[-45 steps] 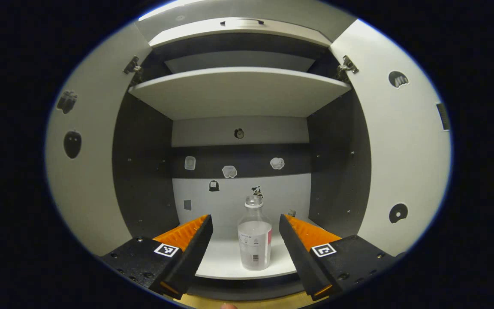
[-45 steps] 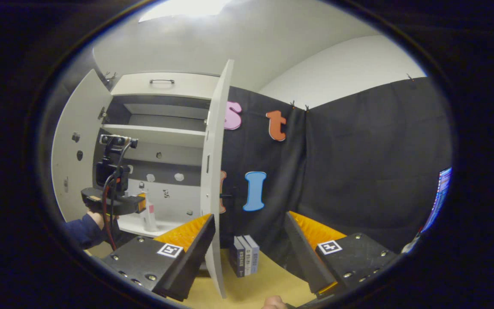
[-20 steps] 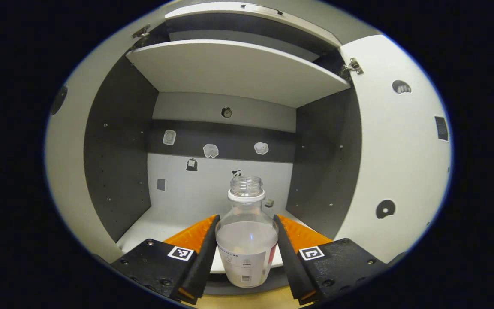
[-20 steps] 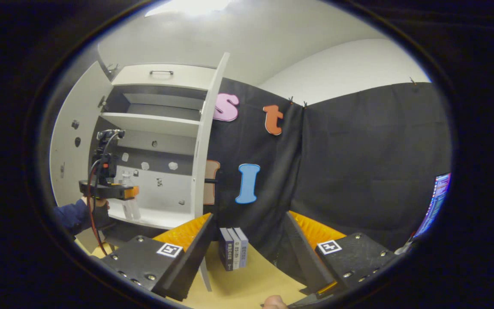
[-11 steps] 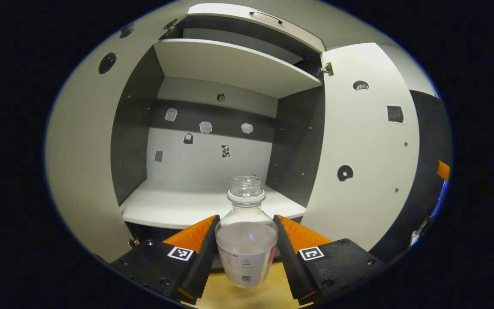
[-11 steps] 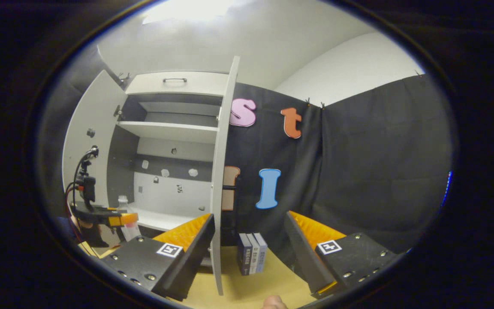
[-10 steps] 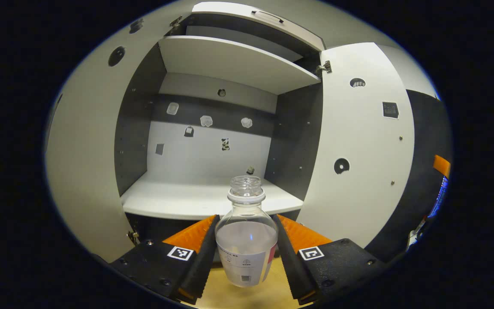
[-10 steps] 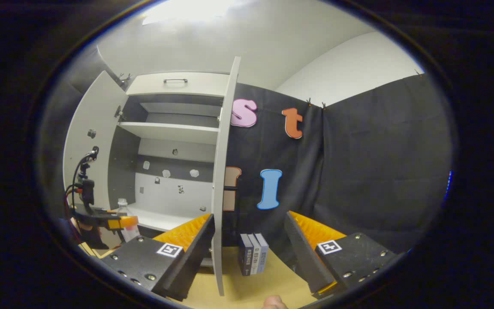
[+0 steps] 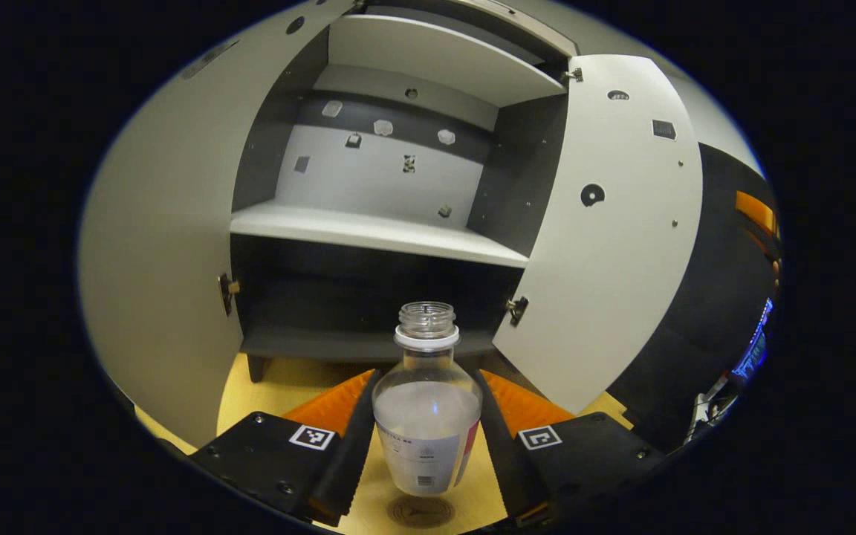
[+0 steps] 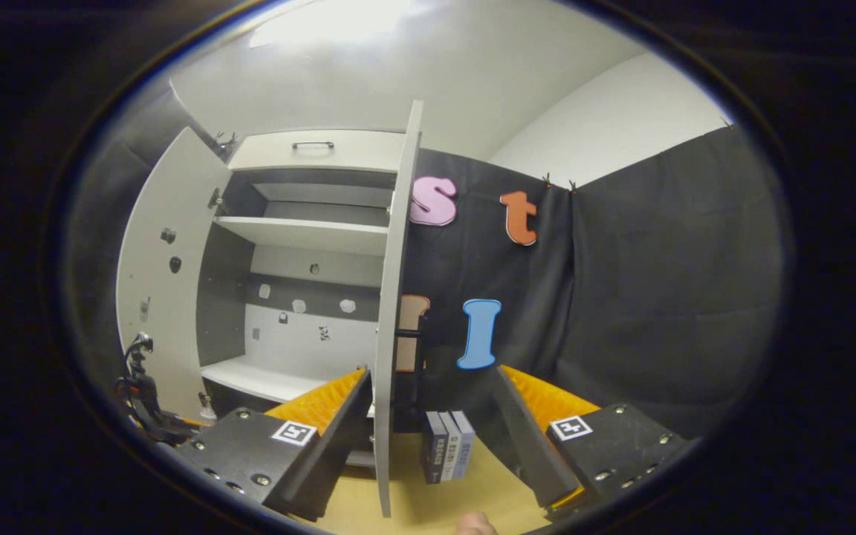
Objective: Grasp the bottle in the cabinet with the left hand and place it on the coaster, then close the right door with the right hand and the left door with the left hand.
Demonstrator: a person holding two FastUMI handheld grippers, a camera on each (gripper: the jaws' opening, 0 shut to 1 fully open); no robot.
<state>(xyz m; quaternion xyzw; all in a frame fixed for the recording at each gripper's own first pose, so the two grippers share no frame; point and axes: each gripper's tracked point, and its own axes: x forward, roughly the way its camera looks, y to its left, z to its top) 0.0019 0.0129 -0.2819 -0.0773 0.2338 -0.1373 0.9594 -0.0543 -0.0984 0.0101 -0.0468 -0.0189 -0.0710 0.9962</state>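
A clear, uncapped bottle (image 9: 428,427) with a white label hangs just above the wooden table, and my left gripper (image 9: 426,379) is shut on its body. Right under the bottle lies a round brown coaster (image 9: 420,511), partly cut off at the bottom of the left gripper view. Behind it the cabinet's shelf (image 9: 368,230) is bare. The left door (image 9: 153,260) and right door (image 9: 606,245) both stand wide open. My right gripper (image 10: 430,374) is open and holds nothing. It faces the right door (image 10: 391,319) edge-on. The left gripper (image 10: 149,416) sits low at far left.
Three books (image 10: 449,446) stand upright on the wooden table (image 10: 413,505) just right of the right door. A closed top compartment with a handle (image 10: 313,145) caps the cabinet. The black cloth wall lies behind and to the right.
My left gripper closed on the bottle, drew it out of the cabinet and lowered it over the table; the coaster came into view beneath. The right gripper barely shifted.
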